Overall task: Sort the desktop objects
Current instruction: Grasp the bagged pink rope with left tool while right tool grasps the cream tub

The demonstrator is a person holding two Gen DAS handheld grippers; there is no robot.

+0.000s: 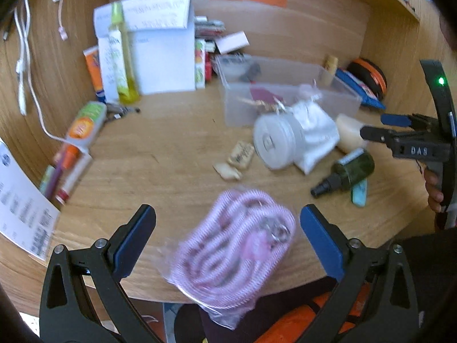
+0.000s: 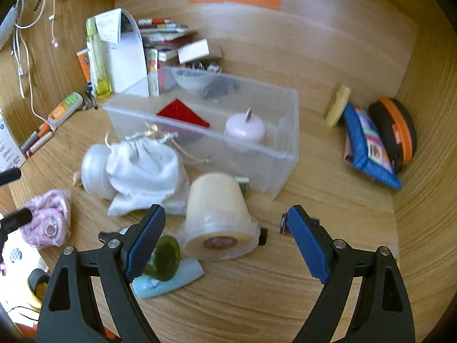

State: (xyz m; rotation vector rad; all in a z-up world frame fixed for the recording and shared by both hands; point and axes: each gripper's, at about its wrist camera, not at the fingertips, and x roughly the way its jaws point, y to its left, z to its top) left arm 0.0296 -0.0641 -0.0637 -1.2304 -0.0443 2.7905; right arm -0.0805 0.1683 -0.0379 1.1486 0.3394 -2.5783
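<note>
Both grippers hang wide open over the desk (image 2: 328, 228), holding nothing. The left gripper (image 1: 228, 234) straddles a bagged pink cord (image 1: 234, 251) at the front edge; the right gripper (image 2: 225, 240) frames a cream jar (image 2: 218, 217) beside the clear bin (image 2: 285, 154).

The wooden bench (image 2: 328, 257) carries a clear plastic box (image 2: 257, 154) at centre, a white cloth pouch (image 2: 142, 168) at nine o'clock, a cream jar (image 2: 217, 214) on its side at six, and a blue pouch (image 2: 368, 148) at three.
</note>
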